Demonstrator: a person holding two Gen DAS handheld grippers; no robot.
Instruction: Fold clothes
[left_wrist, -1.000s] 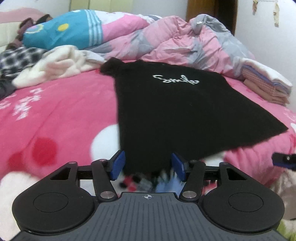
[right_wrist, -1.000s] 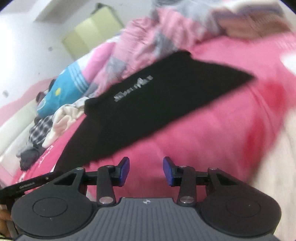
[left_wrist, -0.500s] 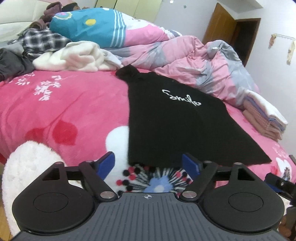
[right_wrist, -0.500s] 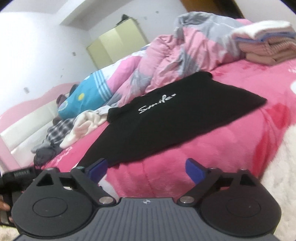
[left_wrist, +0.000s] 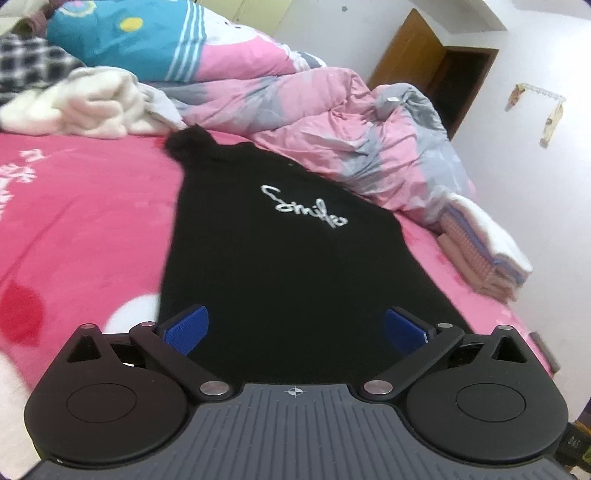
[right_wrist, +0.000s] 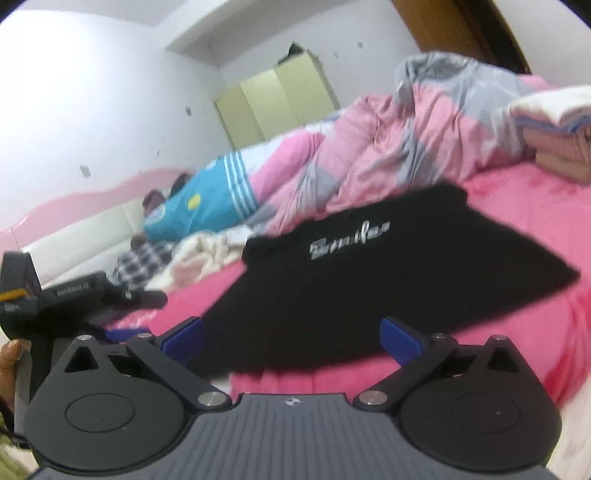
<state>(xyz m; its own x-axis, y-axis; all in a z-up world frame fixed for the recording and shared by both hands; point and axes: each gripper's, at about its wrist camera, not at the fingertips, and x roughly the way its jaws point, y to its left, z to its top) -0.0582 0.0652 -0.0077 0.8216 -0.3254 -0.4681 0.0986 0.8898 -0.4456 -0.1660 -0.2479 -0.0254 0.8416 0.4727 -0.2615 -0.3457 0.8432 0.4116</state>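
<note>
Left wrist: black shirt (left_wrist: 295, 266) lengthwise, collar far end.

black left tool (left_wrist: 296, 326), blue ribbed pads (left_wrist: 186, 325), silver screws, grey ridged base, crosshair mark

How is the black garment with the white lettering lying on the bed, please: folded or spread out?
Spread out: the black garment lies flat on the pink bedcover, lettering up, no fold visible.

- The shirt (left_wrist: 280, 258) lies flat on the bed (left_wrist: 92, 206), straight ahead of the left gripper (left_wrist: 295, 328).
- A quilt (left_wrist: 332, 129) is heaped behind the shirt.
- Folded clothes (left_wrist: 484, 254) are stacked to the shirt's right.
- A heap of loose clothes (left_wrist: 81, 107) lies at far left.
</note>
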